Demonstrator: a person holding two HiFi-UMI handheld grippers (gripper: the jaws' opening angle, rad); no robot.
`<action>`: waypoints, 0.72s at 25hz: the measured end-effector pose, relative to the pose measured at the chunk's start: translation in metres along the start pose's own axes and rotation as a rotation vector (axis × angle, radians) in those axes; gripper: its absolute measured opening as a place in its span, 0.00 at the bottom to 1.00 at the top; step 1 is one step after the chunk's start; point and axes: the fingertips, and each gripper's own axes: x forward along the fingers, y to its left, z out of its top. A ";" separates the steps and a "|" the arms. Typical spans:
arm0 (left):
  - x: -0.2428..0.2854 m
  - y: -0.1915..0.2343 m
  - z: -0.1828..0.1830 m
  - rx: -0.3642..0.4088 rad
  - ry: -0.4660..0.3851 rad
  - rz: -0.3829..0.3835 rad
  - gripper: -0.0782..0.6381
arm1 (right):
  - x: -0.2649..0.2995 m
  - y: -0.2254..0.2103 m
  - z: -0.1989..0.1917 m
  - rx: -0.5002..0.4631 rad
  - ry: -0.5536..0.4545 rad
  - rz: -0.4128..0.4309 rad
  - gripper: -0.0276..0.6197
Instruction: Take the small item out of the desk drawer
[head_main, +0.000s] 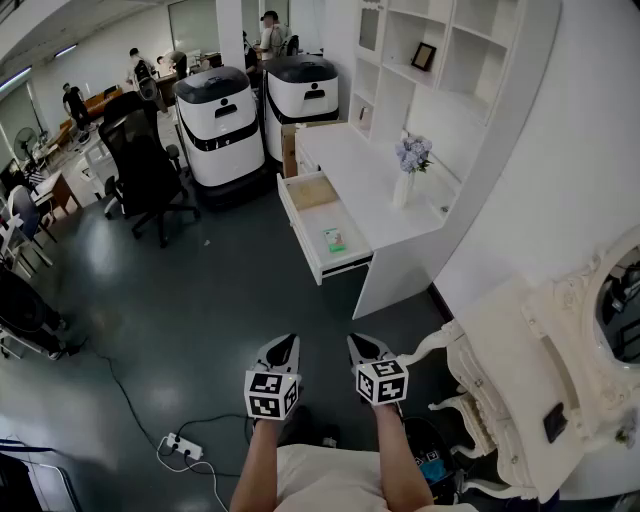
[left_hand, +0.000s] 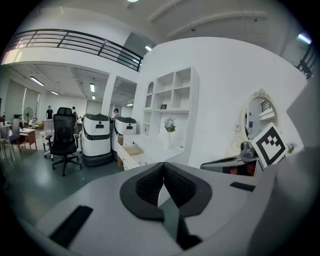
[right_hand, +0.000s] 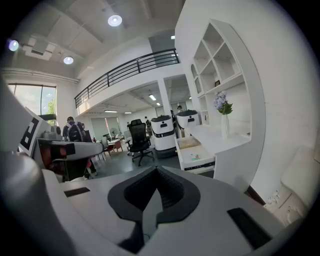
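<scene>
Left claw (head_main: 283, 350) and right claw (head_main: 363, 349), both closed tight with nothing between the pads, hang over the grey floor, well apart from the white worktop (head_main: 352, 172). Its drawer (head_main: 300, 232) stands pulled out, and the small item (head_main: 334, 240), a flat green-and-white packet, lies near its front end

No legible text, number or brand was recorded in any view: the black-and-white square markers (head_main: 272, 393) carried coded patterns only, and the small green-and-white item (head_main: 334, 240) in the open white desk drawer (head_main: 298, 228) was too small to read.
</scene>
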 end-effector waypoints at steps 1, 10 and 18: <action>0.000 -0.001 -0.001 0.000 0.000 -0.001 0.13 | -0.001 -0.002 -0.001 0.002 -0.002 -0.007 0.08; 0.008 -0.013 -0.006 0.023 0.018 -0.014 0.13 | -0.006 -0.014 -0.006 0.022 -0.006 -0.009 0.08; 0.005 -0.011 0.004 0.059 0.005 -0.003 0.13 | -0.007 -0.031 0.004 0.102 -0.053 -0.005 0.08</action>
